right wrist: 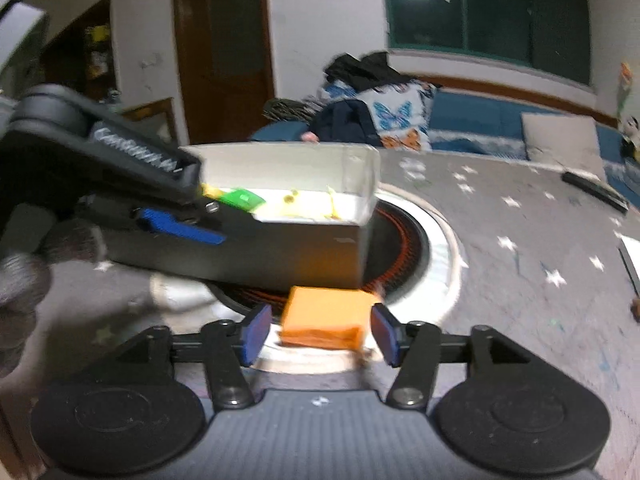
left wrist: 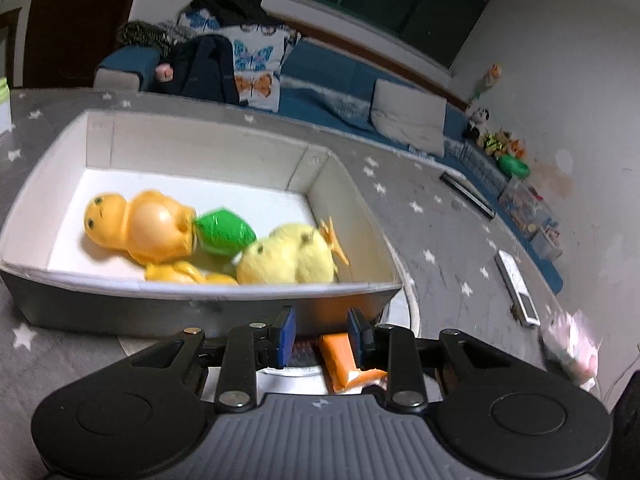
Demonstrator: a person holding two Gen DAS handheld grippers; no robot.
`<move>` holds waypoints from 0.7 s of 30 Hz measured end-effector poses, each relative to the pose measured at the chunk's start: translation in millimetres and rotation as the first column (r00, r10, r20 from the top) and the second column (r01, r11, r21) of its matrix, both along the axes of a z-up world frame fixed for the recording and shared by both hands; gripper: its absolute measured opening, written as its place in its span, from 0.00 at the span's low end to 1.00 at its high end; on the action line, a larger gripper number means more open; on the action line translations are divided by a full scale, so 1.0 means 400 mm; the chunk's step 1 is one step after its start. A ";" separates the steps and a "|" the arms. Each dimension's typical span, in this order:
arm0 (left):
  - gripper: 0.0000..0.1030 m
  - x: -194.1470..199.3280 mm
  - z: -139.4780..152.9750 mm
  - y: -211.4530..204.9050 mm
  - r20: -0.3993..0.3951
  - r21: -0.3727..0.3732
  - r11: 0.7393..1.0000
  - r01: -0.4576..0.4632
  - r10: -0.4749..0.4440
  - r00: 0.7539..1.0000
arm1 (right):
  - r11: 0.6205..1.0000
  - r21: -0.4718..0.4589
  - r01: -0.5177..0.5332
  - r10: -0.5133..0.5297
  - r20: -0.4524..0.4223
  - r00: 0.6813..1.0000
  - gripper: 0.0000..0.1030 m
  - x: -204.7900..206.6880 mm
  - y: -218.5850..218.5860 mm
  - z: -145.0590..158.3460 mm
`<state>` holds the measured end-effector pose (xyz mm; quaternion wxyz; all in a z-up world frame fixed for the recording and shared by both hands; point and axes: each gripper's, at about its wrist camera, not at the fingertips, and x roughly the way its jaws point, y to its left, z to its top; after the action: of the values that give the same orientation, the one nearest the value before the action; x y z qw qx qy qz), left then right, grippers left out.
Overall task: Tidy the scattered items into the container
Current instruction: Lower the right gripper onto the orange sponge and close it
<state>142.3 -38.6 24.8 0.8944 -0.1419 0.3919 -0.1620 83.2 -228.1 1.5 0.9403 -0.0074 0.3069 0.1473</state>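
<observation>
Right gripper (right wrist: pixel 318 334) spread, pads clear of orange packet (right wrist: pixel 326 318) lying flat between them on white ring (right wrist: pixel 444 256), long axis crosswise to fingers. Left gripper (left wrist: pixel 322 338) nearly shut, empty, packet just right of its gap. Beyond, grey box (left wrist: pixel 200 304): orange duck (left wrist: pixel 140 228), green ball (left wrist: pixel 224 232), yellow plush chick (left wrist: pixel 286 258).

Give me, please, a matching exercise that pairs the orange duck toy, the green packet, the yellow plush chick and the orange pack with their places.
1. orange duck toy
2. green packet
3. yellow plush chick
4. orange pack

A. outside the box, on the mat
B. left end of the box
C. right end of the box
D. in the box, between two toys

Pairs: 1-B, 2-D, 3-C, 4-A
</observation>
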 end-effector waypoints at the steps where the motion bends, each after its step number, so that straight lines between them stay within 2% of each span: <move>1: 0.30 0.002 -0.007 -0.004 -0.009 0.000 1.000 0.001 -0.001 1.000 | 1.000 0.006 0.008 -0.008 -0.012 1.000 0.66 0.007 -0.006 -0.006; 14: 0.30 0.041 -0.067 -0.043 -0.093 -0.015 0.999 0.033 -0.034 0.995 | 1.000 0.017 0.017 -0.016 -0.056 0.998 0.68 0.053 0.011 -0.049; 21: 0.30 0.057 -0.088 -0.051 -0.128 -0.027 0.999 0.036 -0.039 0.991 | 0.999 -0.028 0.025 -0.026 -0.058 0.998 0.62 0.066 0.038 -0.062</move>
<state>165.1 -59.0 -10.2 0.8623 -0.1556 0.4493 -0.1740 109.7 -213.0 -23.3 0.9326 -0.0118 0.3361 0.1312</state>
